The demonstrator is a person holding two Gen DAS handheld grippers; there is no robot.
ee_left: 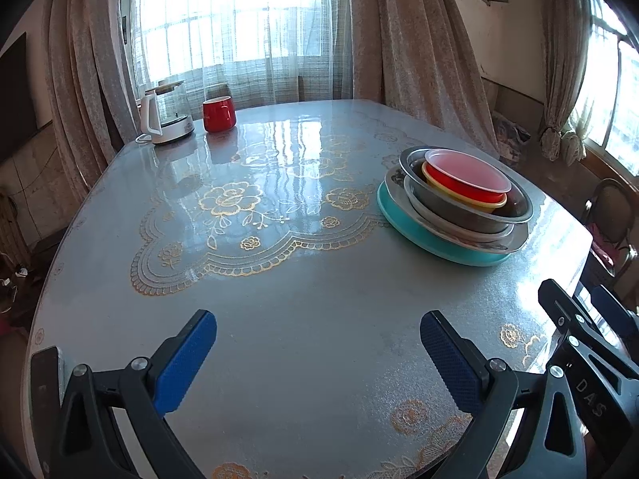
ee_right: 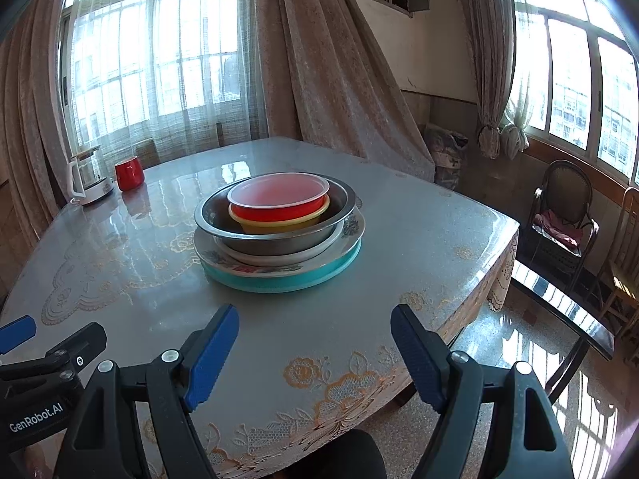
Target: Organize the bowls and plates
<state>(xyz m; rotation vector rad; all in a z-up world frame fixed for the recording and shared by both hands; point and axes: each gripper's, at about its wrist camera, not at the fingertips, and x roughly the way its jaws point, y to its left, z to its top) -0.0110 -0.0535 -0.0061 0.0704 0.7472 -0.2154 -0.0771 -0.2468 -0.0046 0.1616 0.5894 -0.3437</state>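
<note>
A: Where's the stack?
B: On the counter (ee_right: 399, 215), w/ the floral cloth. From the right tool (ee_right: 313, 353) it's at 12 o'clock, a bit left; from the left tool (ee_left: 317, 361) approx 1 o'clock, well apart from both.
A: What's in it, bottom up?
B: Teal plate (ee_right: 279, 281), floral plate (ee_right: 351, 225), a pale dish on that, steel bowl (ee_right: 275, 241), yellow bowl (ee_right: 279, 223), red bowl (ee_right: 275, 209) w/ a clear plastic bowl (ee_right: 279, 191) nested on top.
A: Tools?
B: Both gape wide, blue pads apart, nothing btwn them, nothing gripped. Both hang over the near counter edge.
A: Other stuff?
B: Red mug (ee_left: 217, 113) and glass kettle (ee_left: 167, 115) side by side at 11 o'clock, far corner. Chair (ee_right: 563, 215) at 2 o'clock by the window.
</note>
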